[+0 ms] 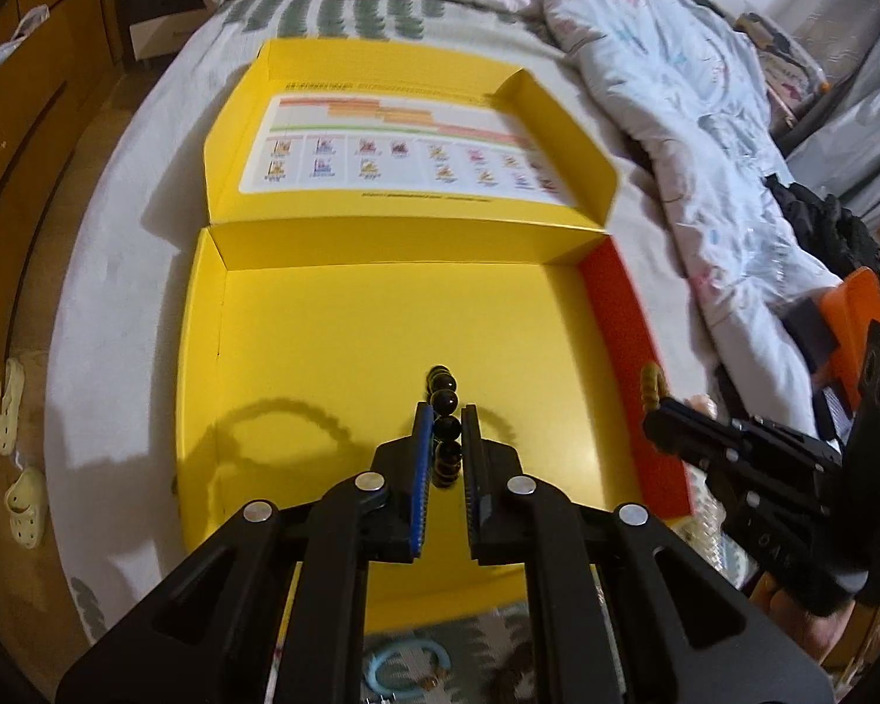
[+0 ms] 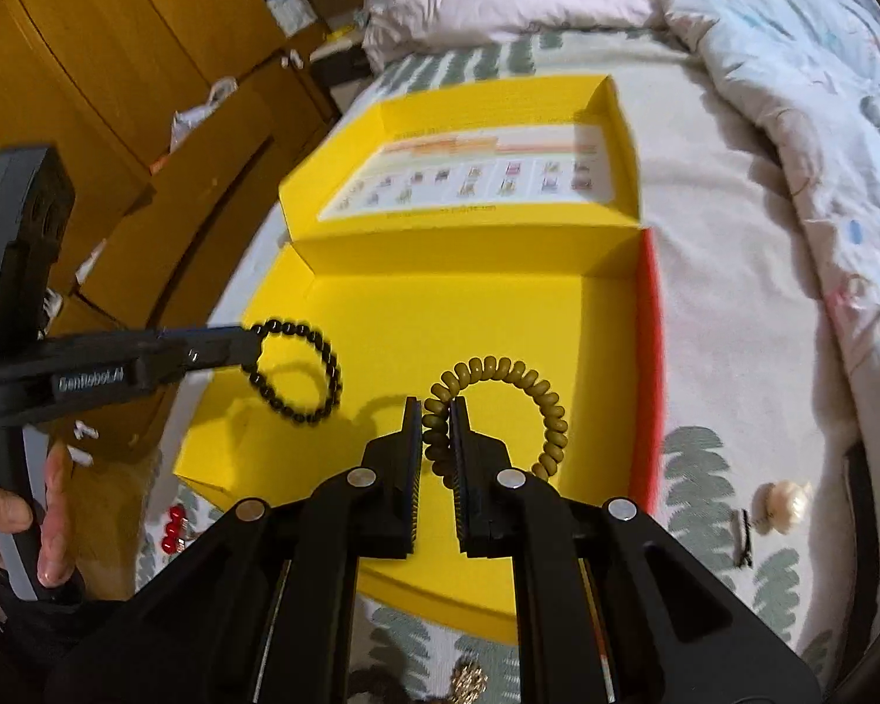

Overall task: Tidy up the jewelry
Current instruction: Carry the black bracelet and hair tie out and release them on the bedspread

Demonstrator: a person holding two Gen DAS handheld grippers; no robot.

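- Left gripper (image 1: 444, 410): jaws nearly closed and clamped on a black bead bracelet (image 1: 443, 410). Beads sit between the blue pads; the rest of the loop hangs forward of the fingertips, above the floor of the yellow box (image 1: 322, 340).
- From the right wrist view, the same black bead bracelet (image 2: 299, 369) hangs as an open ring from the left gripper (image 2: 246, 346), over the left part of the box floor, casting a shadow on it.
- Right gripper (image 2: 437, 410): jaws nearly closed and clamped on an olive spiral coil band (image 2: 498, 405). One section of the coil is pinched between the pads; the remaining loop arcs to the right of the fingertips, above the box floor.
- Yellow box (image 2: 498, 305): open, lid folded back flat on the bed, printed chart on the lid's inside, red right wall (image 2: 651, 364).
- Hand (image 2: 23, 516): grips the left gripper's handle at the left edge of the right wrist view.
- On the patterned bedsheet (image 2: 733, 387) outside the box: red beads (image 2: 173, 528) near its front left corner; a pearl-like piece (image 2: 783, 507) and a dark hair clip (image 2: 745, 537) to its right; a light blue ring (image 1: 405, 672) in front of it.
- Quilt (image 1: 704, 135): bunched along the right side of the bed, well apart from both grippers.
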